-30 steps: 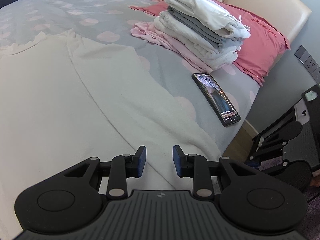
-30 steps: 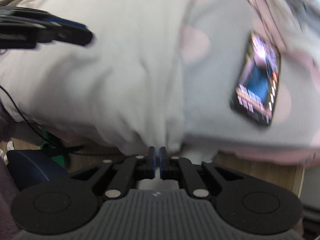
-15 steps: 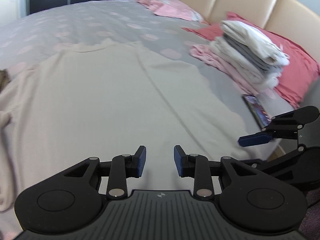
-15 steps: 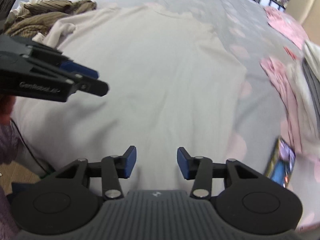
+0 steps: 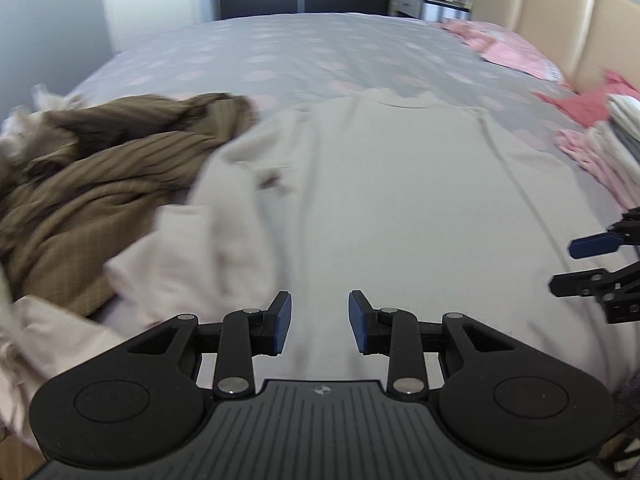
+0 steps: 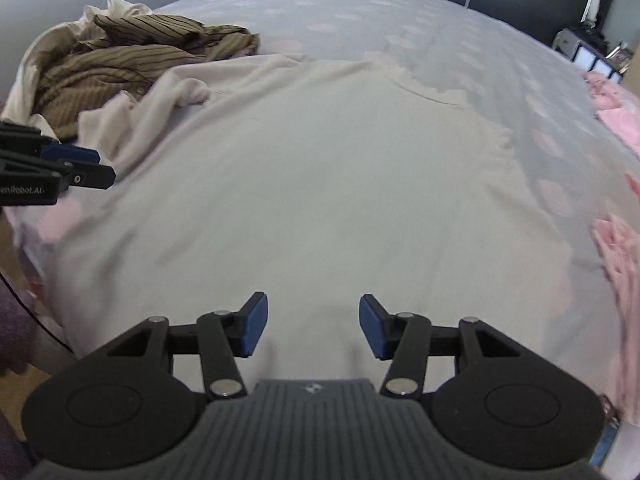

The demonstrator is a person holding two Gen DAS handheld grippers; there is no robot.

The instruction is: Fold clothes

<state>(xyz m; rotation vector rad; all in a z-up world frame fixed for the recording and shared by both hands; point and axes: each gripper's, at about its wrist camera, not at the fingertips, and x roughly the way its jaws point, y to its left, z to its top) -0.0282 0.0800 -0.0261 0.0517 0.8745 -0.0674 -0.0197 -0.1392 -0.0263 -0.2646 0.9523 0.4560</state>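
Bed [image 5: 320, 48]: cream shirt [image 5: 400, 200] flat, brown garment [image 5: 100, 184] at left edge.
Left gripper [image 5: 316, 322]: parted, empty.
Right gripper [image 6: 312, 330]: just widened, empty.
Left view only: folded stack [image 5: 616, 132].

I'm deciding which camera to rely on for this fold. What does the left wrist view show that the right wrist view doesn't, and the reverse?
Only the left wrist view shows the padded headboard, the folded stack at the right edge and the red pillow beneath it.

Only the right wrist view shows the cream shirt's right shoulder edge against the bedspread and a strip of wooden floor at lower left.

Both show the cream shirt spread flat, the crumpled brown striped garment, the grey bedspread, and the left gripper and right gripper, both open and empty.
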